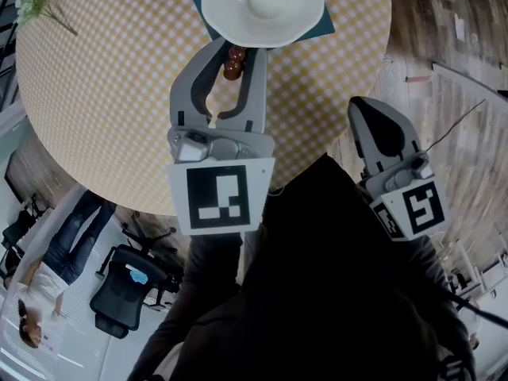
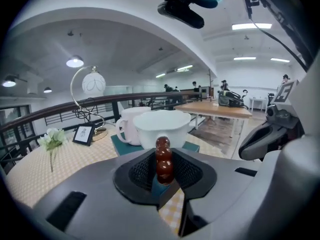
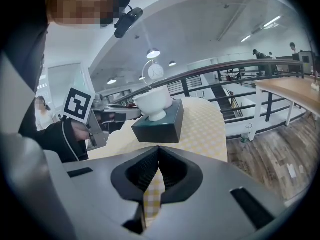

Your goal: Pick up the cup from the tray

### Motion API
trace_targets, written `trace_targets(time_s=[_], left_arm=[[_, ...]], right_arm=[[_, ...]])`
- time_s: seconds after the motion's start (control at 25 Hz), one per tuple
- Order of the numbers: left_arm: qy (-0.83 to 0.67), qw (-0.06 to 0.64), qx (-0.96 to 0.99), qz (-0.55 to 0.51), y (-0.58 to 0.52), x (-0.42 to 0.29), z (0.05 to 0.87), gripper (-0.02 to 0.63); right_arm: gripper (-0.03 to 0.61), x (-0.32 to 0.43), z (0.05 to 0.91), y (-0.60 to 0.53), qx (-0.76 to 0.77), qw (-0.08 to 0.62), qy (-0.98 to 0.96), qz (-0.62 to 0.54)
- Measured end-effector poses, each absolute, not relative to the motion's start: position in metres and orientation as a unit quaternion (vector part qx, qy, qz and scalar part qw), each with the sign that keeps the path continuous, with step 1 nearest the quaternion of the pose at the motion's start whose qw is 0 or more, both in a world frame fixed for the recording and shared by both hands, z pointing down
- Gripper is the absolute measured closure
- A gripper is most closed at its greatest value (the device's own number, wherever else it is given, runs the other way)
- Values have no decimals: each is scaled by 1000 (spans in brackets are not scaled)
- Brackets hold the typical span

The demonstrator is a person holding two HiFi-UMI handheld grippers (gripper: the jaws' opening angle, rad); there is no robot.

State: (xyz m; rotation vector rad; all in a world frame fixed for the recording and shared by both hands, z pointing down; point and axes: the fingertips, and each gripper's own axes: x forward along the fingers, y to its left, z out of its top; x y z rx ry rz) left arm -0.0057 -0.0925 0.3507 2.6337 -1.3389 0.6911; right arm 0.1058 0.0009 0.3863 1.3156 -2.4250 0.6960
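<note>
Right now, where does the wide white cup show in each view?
Head view: the white cup is at top centre, on the teal tray.
Left gripper view: the cup is at centre, with the tray beneath.
Right gripper view: the cup is left of centre, atop the tray.
Shared landmark: the teal tray.

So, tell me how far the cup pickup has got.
Done: nothing yet; the white cup sits on the teal tray. In hand: the left gripper has its fingers closed on a brown beaded stick just short of the cup, not on it; the right gripper is shut and empty, held back from the tray. Left: grip the cup and lift it clear.
</note>
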Motion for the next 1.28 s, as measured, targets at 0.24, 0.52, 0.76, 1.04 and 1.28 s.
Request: trace_targets(time_s=[0.24,0.52,0.76,1.04,1.28], left_arm=[[-443,59,881,156,-91,-11,345,581],[-443,63,886,119,-85,-3,343,583],[-452,79,883,97,-99,-14,346,583],[-458,72,881,95,-100,-8,342,583],[-472,64,877,63,-103,-13,325,583]], right_arm=[[571,100,382,0,454,151,-845,239],[571,112,380,3,454,150,-847,233],[571,105,381,-10,450,158,-848,230],[571,118,370,-16,452,146,-854,210],[571,113,344,-44,459,121,-866,157]])
